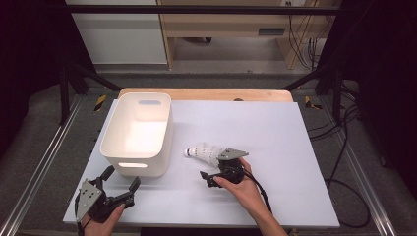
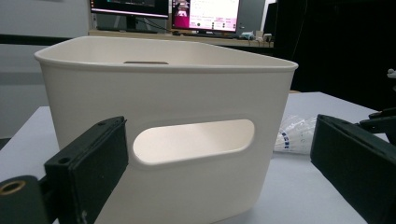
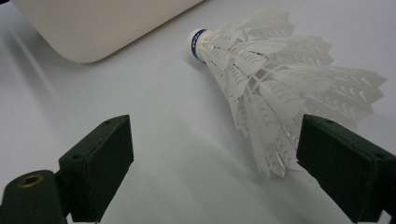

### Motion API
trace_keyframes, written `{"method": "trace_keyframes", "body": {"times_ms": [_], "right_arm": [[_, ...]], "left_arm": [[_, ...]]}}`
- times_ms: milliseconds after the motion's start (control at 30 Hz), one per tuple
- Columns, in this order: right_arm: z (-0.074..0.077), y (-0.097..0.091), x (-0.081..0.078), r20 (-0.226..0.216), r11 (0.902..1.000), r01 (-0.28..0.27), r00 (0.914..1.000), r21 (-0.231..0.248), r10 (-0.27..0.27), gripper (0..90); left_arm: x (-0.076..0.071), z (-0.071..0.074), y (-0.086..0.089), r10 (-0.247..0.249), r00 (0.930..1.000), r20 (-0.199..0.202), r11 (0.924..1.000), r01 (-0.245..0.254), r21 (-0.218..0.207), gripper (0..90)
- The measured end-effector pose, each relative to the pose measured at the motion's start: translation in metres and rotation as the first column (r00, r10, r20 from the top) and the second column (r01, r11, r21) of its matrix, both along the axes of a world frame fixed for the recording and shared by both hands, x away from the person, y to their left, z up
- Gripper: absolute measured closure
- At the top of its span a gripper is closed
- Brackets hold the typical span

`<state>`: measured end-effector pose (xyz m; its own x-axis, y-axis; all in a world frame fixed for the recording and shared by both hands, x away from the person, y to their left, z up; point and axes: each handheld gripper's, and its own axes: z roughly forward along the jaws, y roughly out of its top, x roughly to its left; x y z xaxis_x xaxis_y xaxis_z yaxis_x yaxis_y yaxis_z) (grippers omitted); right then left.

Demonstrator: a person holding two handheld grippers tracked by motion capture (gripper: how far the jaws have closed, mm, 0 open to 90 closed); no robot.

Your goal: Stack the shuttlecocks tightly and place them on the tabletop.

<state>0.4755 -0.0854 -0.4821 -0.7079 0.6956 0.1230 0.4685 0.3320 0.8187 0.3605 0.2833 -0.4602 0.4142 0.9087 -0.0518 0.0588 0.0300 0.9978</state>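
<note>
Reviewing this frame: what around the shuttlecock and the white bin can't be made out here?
- Bin floor: in the left gripper view its near wall hides the inside.
- Shuttlecock feather end: in the high view the right gripper covers it.
- Shuttlecock cork print: too small to read in the right gripper view.
- Whether the feathers touch the right jaw there: unclear.
- Left gripper: nothing between its jaws.

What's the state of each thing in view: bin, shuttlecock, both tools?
Bin: upright on the table, nothing seen inside.
Shuttlecock: lying on its side, cork toward the bin, not gripped.
Left tool: open, aimed at the bin's handle slot, holding nothing.
Right tool: open, at the shuttlecock's feather end, pads not pressing it.
</note>
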Motion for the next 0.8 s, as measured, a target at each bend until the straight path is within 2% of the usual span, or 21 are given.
{"method": "trace_keyframes", "body": {"times_ms": [400,800], "right_arm": [[-0.003,0.007,0.004,-0.008,0.999,0.022,0.9997,0.038,-0.022,19.1],[-0.001,0.011,0.011,-0.011,0.9989,0.036,0.9993,0.03,-0.036,27.4]], "left_arm": [[0.0,0.0,0.0,-0.001,1.0,0.002,1.0,0.001,-0.003,4.4],[0.0,0.0,-0.002,-0.002,1.0,-0.001,1.0,0.002,-0.003,4.4]]}}
